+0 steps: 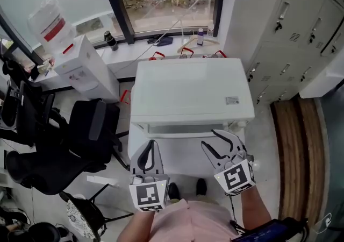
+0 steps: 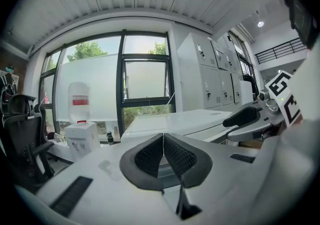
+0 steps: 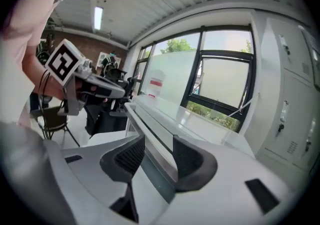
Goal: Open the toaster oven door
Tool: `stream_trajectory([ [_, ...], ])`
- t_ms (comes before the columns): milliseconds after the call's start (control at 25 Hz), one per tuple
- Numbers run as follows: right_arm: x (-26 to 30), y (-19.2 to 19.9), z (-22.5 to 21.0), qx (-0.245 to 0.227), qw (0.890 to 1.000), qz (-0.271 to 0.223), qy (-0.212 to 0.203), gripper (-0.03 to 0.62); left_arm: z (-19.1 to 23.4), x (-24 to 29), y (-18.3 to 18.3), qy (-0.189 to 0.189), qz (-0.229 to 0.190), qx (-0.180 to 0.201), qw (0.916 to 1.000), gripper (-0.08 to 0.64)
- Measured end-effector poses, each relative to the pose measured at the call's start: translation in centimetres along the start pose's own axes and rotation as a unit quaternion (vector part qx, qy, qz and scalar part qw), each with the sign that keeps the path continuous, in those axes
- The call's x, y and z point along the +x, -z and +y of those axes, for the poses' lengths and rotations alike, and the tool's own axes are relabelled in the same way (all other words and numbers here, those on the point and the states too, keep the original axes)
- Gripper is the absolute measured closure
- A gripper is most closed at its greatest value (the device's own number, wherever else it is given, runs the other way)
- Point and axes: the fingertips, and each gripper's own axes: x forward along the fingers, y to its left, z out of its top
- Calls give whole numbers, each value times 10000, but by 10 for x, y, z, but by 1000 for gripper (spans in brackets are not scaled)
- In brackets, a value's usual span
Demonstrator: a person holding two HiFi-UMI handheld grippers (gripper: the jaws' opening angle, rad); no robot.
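Toaster oven stands just ahead of me, its door facing me and apparently shut. I'm at the approach-and-grasp step: my right gripper is open wide, straddling the rail along the front top edge, probably the door handle, not yet pinched. Next, close on it and pull down and towards me. My left gripper is closed on nothing. From the head view the door face is steeply foreshortened and the hinge is hidden

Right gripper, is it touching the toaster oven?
Cannot tell. In the right gripper view the right gripper stands open with the front edge of the toaster oven running between its jaws, but no clear contact or gap shows.
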Motion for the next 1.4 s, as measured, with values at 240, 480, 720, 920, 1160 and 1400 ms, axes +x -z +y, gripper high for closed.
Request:
stream_trajectory([
  [240, 16, 17, 4, -1129, 9914, 666, -39, 419, 7, 5, 3, -82, 50, -55, 9999, 546],
  [480, 19, 17, 4, -1387, 9850, 984, -292, 443, 8, 8, 3, -102, 48, -105, 9999, 546],
  [720, 19, 16, 5, -1331, 9856, 973, -374, 451, 7, 11, 0, -91, 28, -105, 9999, 546],
  [920, 16, 18, 8, -1297, 9861, 962, -380, 454, 5, 9, 0, -71, 26, -91, 9999, 546],
  [1160, 13, 19, 12, -1287, 9862, 970, -379, 456, 4, 4, -4, -56, -19, -38, 10000, 546],
  [1400, 8, 21, 18, -1258, 9864, 986, -391, 459, 2, -2, -6, -50, -55, -14, 10000, 546],
])
